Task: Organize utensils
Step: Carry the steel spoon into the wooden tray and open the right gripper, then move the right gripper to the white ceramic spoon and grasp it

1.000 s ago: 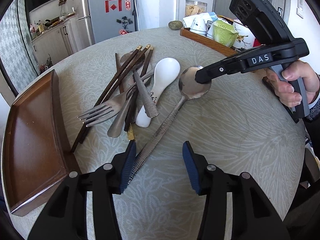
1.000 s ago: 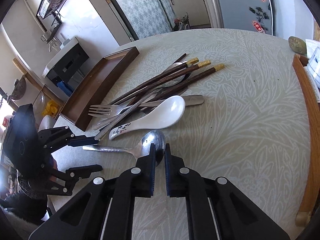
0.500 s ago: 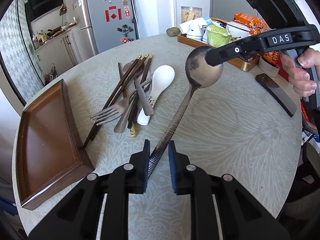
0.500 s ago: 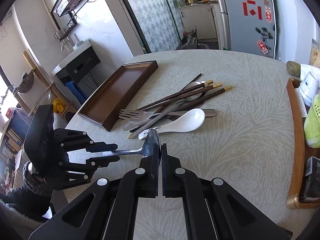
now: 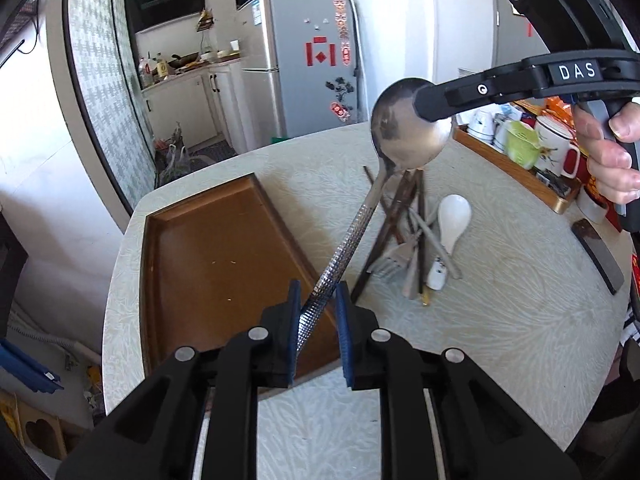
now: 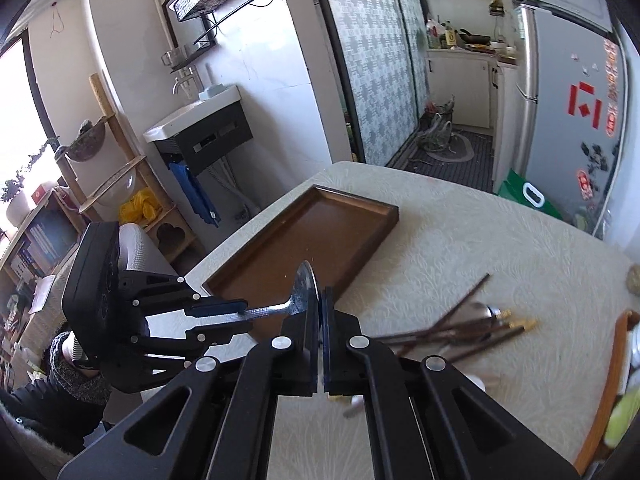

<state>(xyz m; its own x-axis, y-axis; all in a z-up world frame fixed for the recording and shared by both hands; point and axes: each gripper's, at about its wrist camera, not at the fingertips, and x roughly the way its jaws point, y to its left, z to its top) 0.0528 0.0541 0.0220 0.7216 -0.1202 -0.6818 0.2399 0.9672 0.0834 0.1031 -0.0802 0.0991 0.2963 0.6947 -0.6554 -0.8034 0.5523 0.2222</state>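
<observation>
Since the earlier frames, both grippers had risen from the table and carried the metal spoon clear of the pile of utensils. I noted the left gripper, whose jaws had just been closing, pinching the textured end of the handle between its blue pads. The right gripper was pressed together on the edge of the bowl, which stood on edge between its fingers.

The spoon hung in the air between the two tools, its long axis running from the left grip up and away to the right grip. Below it and toward the left gripper's side lay the brown tray, bare inside. In the right wrist view the tray sat directly beyond the spoon. By my judgement the left hand was nearer the tray, so the handle end should lead.

Both grippers pointed downward at a slant. A hand gripped the right tool's handle. The chopsticks, a fork and a white spoon remained on the table, well apart from the tray.
</observation>
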